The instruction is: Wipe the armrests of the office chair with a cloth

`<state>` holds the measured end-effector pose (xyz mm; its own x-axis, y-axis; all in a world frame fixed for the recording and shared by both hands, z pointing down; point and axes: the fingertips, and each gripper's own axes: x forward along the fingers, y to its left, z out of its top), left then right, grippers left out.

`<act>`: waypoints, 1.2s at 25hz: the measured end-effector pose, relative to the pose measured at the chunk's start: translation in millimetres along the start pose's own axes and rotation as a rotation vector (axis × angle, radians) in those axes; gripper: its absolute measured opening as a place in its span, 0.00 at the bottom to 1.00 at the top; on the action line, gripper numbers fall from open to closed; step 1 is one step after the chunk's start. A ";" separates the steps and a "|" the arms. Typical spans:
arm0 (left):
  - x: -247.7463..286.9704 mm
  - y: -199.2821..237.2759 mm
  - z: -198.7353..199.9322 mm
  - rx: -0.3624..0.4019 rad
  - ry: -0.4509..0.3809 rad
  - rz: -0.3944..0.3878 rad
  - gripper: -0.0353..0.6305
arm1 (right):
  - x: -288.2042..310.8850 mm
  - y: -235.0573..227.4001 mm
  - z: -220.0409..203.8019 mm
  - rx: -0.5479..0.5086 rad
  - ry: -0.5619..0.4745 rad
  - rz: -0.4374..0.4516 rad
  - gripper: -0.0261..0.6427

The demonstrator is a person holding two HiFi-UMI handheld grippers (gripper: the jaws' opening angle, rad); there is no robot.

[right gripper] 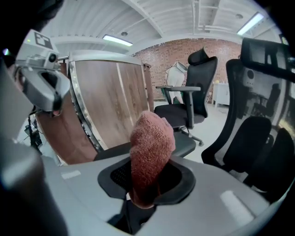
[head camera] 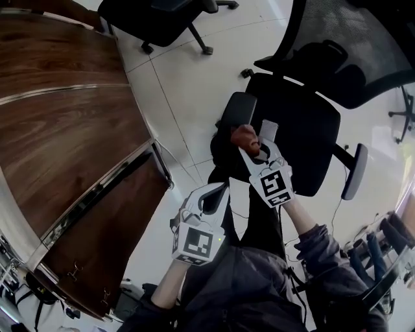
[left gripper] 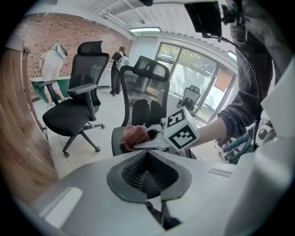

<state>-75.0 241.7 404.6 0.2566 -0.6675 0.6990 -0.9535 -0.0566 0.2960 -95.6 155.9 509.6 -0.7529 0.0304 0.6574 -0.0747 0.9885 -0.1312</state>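
Quick headcount. Three office chairs: the close chair (head camera: pixel 295 130), a second chair (head camera: pixel 159 19) up by the table, and a bit of a third chair (head camera: pixel 403 113) at the right edge. The close one's got two armrests, one armrest (head camera: pixel 238 109) and the other armrest (head camera: pixel 355 171). One pinkish cloth (head camera: pixel 244 137). Two grippers, left gripper (head camera: pixel 217 190) and right gripper (head camera: pixel 256 139). One wooden table (head camera: pixel 58 130). Two folks in the back: a person in white (left gripper: pixel 53 64) and a second person (left gripper: pixel 119 69).

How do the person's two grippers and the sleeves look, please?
The left gripper and right gripper are light grey plastic with dark ribbed pads. Each carries a white cube printed with black square markers. The right sleeve is dark grey.
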 end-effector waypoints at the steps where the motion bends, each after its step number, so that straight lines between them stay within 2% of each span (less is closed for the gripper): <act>1: 0.7 -0.5 0.5 0.002 0.000 -0.002 0.08 | -5.2 10.2 -2.9 0.000 -0.001 0.023 0.18; 4: 1.8 -2.0 0.6 0.007 0.005 -0.008 0.08 | -18.3 21.1 -15.6 0.063 -0.011 0.043 0.18; 8: 1.7 -2.1 -0.7 0.010 0.014 -0.011 0.08 | -22.1 -14.6 -48.8 0.244 0.036 -0.067 0.18; 10: 1.7 -1.6 -1.5 0.011 0.018 -0.013 0.08 | -13.5 -34.3 -65.5 0.296 0.070 -0.104 0.18; 15: -0.1 1.1 -4.2 0.012 0.027 -0.012 0.08 | 37.7 -57.8 -87.8 0.276 0.136 -0.097 0.18; 21: -2.8 6.5 -6.8 0.006 0.039 -0.009 0.08 | 96.9 -58.6 -108.5 0.300 0.212 -0.054 0.18; 24: -2.8 10.5 -11.9 0.006 0.046 -0.004 0.08 | 109.5 -63.7 -131.6 0.369 0.245 -0.059 0.16; 27: -2.0 12.1 -15.4 0.005 0.055 -0.006 0.08 | 112.9 -66.6 -144.7 0.358 0.270 -0.073 0.18; 30: -2.5 14.6 -18.7 0.004 0.063 -0.007 0.08 | 117.7 -67.3 -139.8 0.372 0.261 -0.072 0.18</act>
<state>-86.5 256.5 419.4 0.2723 -0.6191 0.7366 -0.9523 -0.0639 0.2983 -87.8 113.6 699.5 -0.5505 0.0469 0.8335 -0.3863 0.8708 -0.3041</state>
